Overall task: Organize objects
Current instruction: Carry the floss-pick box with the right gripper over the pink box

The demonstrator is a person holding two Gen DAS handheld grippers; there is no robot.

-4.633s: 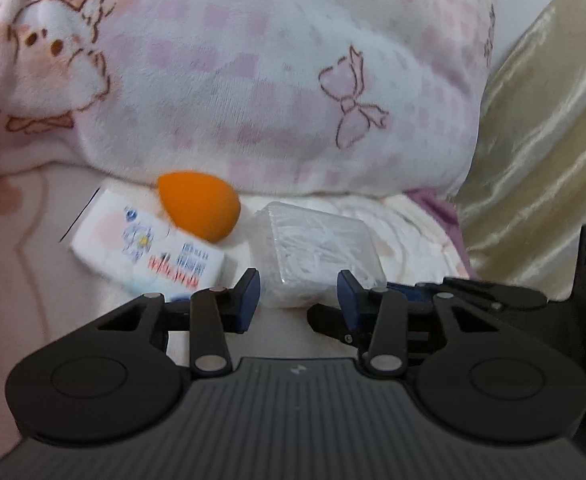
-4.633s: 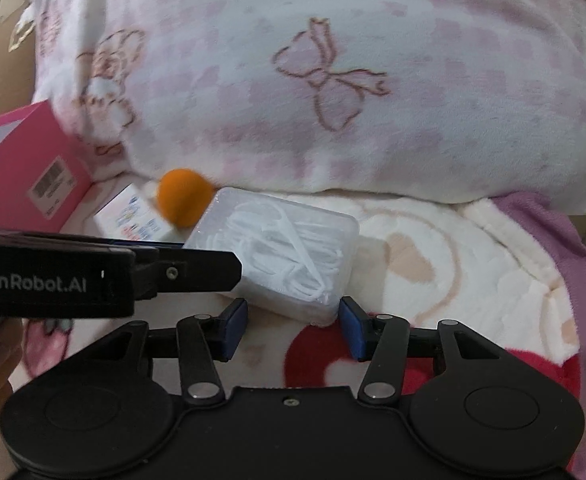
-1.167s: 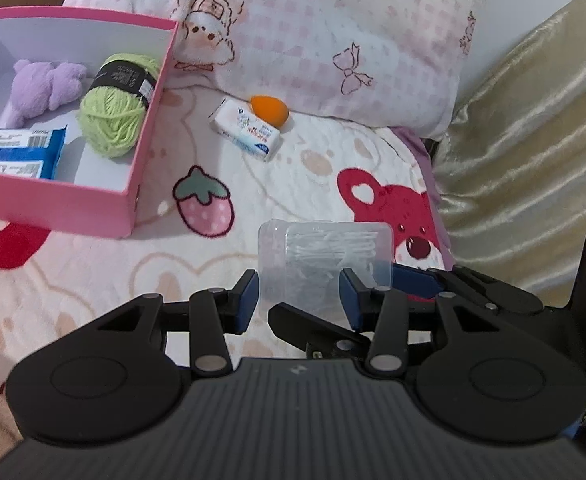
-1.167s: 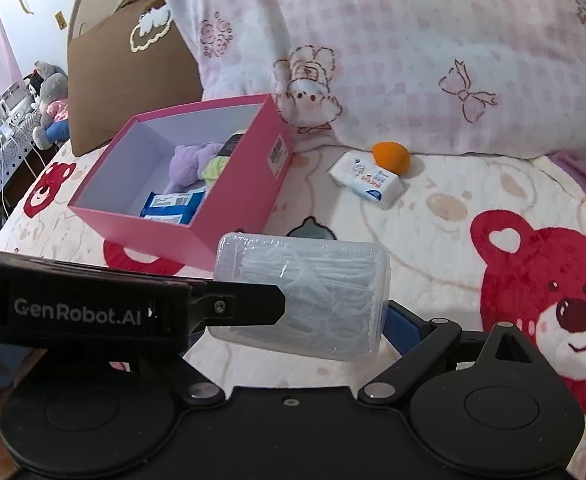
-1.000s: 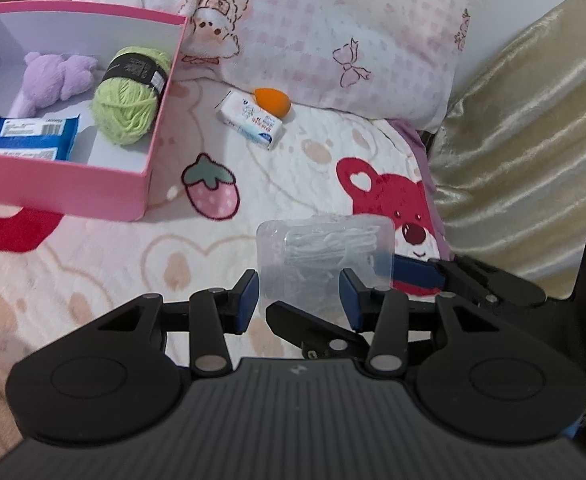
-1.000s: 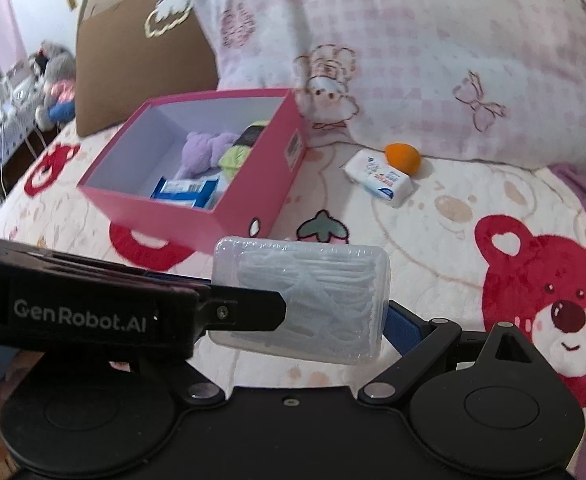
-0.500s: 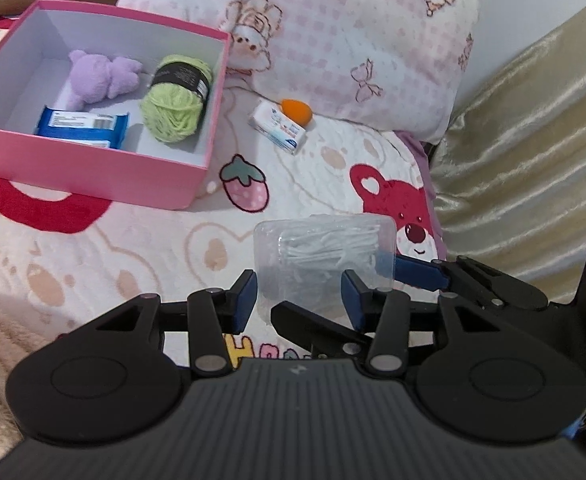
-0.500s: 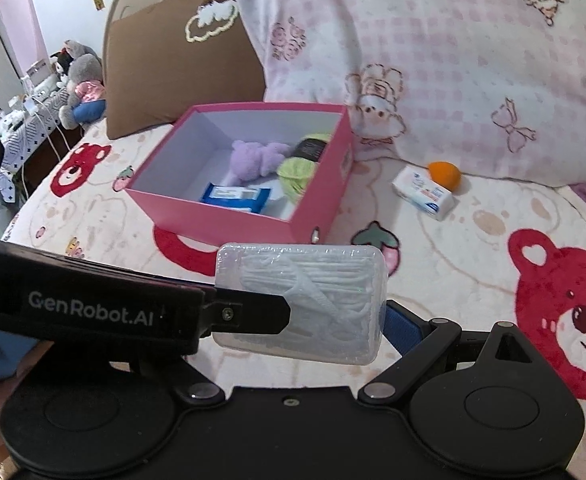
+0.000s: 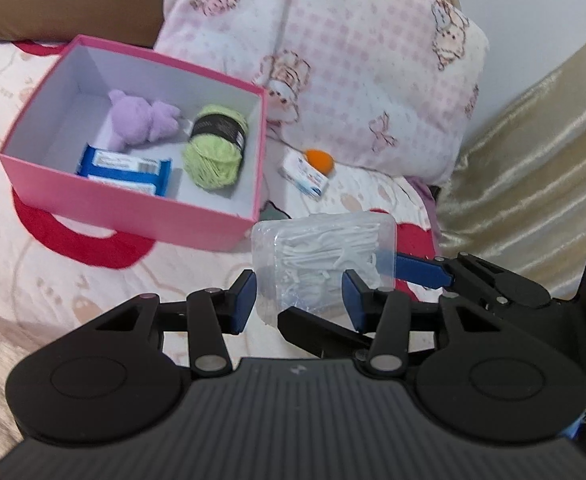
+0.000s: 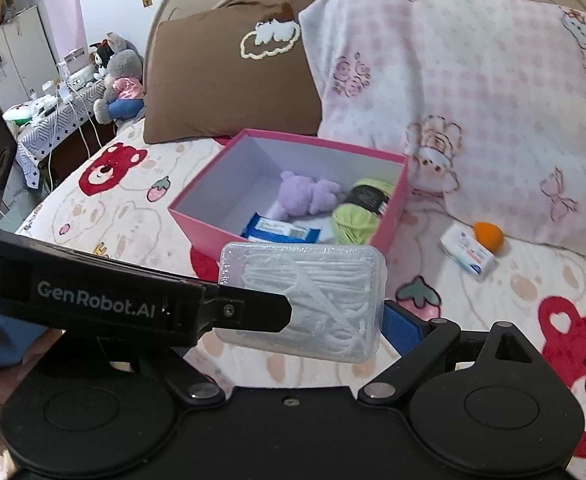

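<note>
My right gripper point(image 10: 317, 316) is shut on a clear plastic box of white floss picks point(image 10: 313, 292) and holds it above the bed, in front of the pink box point(image 10: 197, 220). The clear box also shows in the left wrist view point(image 9: 325, 252), with the right gripper's blue finger point(image 9: 421, 270) against its right side. My left gripper point(image 9: 299, 300) is open and empty just below it. The pink box point(image 9: 133, 208) holds a purple plush point(image 9: 141, 120), green yarn point(image 9: 213, 152) and a blue packet point(image 9: 125, 168).
An orange sponge point(image 9: 319, 158) and a small white carton point(image 9: 303, 176) lie on the blanket by the pink checked pillow point(image 9: 353, 60). A brown pillow point(image 10: 229, 88) lies behind the pink box. A gold curtain point(image 9: 533, 180) hangs at the right.
Both grippers have pulled back from the pillow and moved left toward the pink box. The right gripper has closed on the clear floss box and lifted it off the bed.
</note>
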